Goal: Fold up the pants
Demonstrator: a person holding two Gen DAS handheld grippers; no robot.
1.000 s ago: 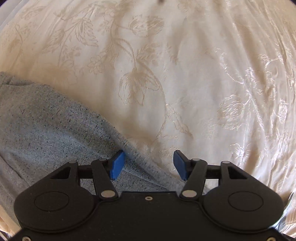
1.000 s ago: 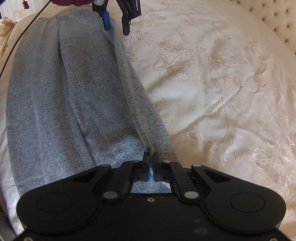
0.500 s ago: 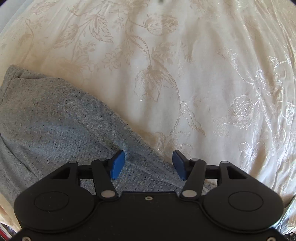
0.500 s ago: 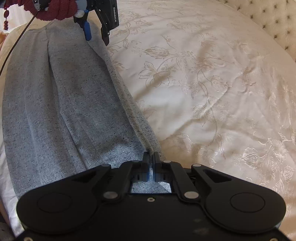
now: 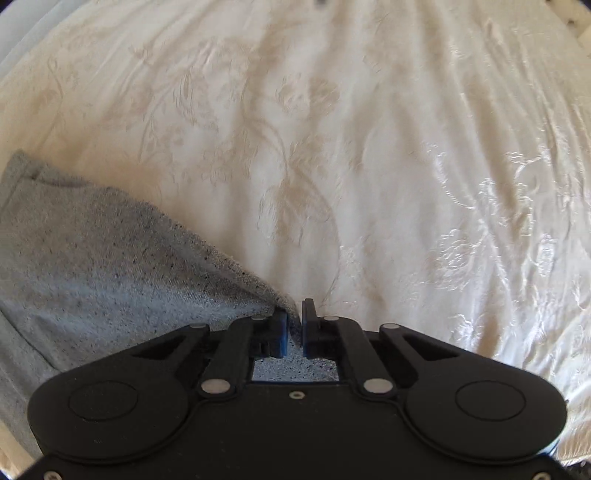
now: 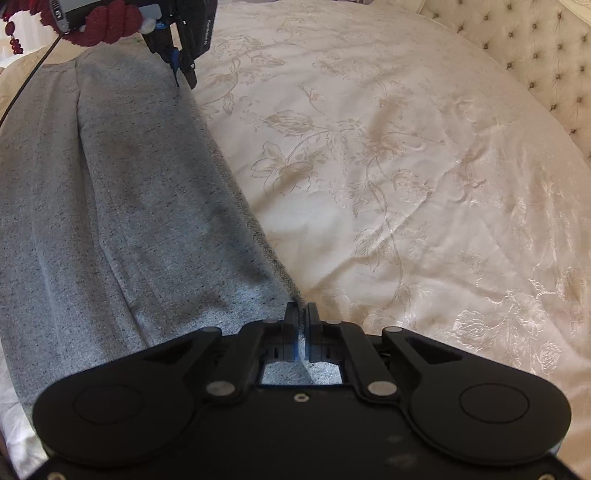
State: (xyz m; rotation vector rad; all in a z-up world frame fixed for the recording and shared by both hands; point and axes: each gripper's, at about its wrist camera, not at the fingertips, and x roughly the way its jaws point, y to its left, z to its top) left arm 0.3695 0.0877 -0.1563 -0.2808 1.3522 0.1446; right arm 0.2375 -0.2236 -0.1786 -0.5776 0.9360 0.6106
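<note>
A cream bedspread (image 6: pixel 388 177) with a woven flower pattern covered the bed, and a tufted headboard (image 6: pixel 532 62) ran along its far right edge. The grey speckled pants (image 6: pixel 110 206) lay lengthwise on the left part of the bedspread, their right edge running from near to far. At the near end, the right gripper (image 6: pixel 302 325) was clamped on that edge, a thin fold of grey cloth pinched between its closed blue pads. At the far end, the left gripper (image 5: pixel 293 325) had its jaws brought together on the same edge, with the cloth rising into the narrow gap between them. In the right wrist view a hand (image 6: pixel 99 26) in a dark red glove held the left gripper (image 6: pixel 183 75) pointing steeply down.
</note>
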